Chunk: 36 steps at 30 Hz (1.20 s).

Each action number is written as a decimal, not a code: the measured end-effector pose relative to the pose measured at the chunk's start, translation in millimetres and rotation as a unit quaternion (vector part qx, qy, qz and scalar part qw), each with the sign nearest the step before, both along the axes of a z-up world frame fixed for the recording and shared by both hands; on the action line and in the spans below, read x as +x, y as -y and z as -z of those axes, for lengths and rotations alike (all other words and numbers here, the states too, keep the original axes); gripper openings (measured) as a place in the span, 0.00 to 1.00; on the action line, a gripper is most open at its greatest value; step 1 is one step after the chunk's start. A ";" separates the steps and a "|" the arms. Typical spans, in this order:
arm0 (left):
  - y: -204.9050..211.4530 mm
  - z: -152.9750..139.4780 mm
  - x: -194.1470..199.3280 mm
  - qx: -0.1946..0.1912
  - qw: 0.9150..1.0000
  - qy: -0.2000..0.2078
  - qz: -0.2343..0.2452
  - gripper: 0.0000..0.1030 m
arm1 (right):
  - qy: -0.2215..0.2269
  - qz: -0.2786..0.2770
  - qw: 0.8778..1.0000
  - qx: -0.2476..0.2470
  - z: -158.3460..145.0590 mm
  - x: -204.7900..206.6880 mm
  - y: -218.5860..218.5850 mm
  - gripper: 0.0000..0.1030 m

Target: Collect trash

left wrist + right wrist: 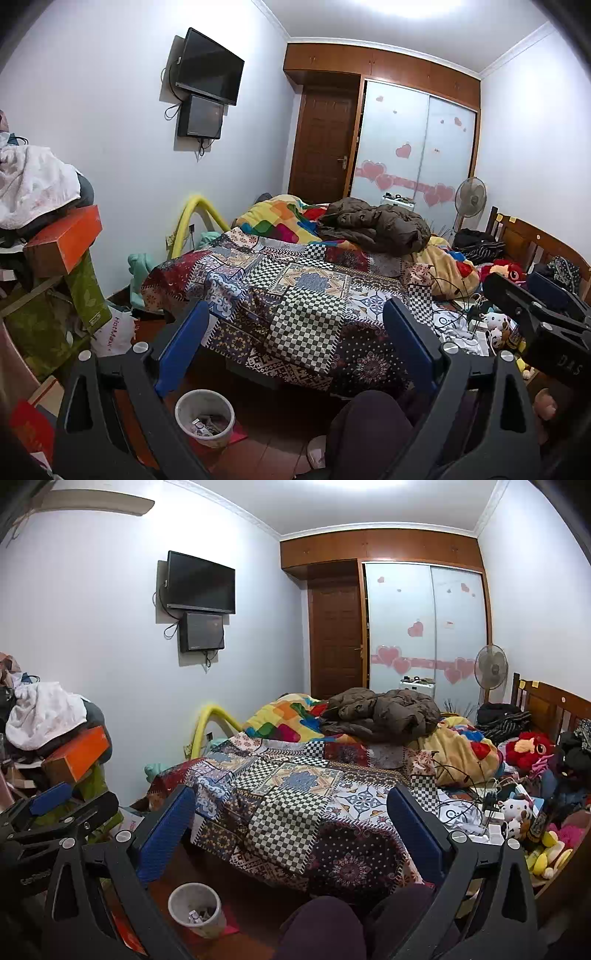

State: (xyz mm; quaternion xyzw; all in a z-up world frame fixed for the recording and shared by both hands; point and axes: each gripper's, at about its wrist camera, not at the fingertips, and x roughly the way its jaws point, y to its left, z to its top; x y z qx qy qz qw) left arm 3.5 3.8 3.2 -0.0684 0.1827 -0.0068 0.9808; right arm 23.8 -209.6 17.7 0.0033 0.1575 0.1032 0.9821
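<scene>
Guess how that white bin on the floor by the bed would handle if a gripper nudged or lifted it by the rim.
The white bin looks like thin plastic and holds only a few scraps, so it is probably light and would slide on the floor. It tapers toward its base, so a push near the rim may tip it. The thin rim may flex when pinched.

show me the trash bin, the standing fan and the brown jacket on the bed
trash bin [181,406], left wrist view, on its white rim at the left
standing fan [490,667], right wrist view, on the round grille
brown jacket [384,709], right wrist view, on the crumpled middle of it
</scene>
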 end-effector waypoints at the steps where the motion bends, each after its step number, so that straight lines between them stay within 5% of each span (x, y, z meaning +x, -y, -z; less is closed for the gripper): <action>1: 0.5 0.3 -0.3 0.000 1.000 -0.001 0.000 0.93 | 0.000 0.000 1.000 0.000 0.7 0.2 -0.8 1.00; 36: -4.0 3.8 -5.5 0.008 1.000 -0.002 -0.004 0.98 | -0.013 -0.018 1.000 -0.010 0.3 -1.0 -4.9 1.00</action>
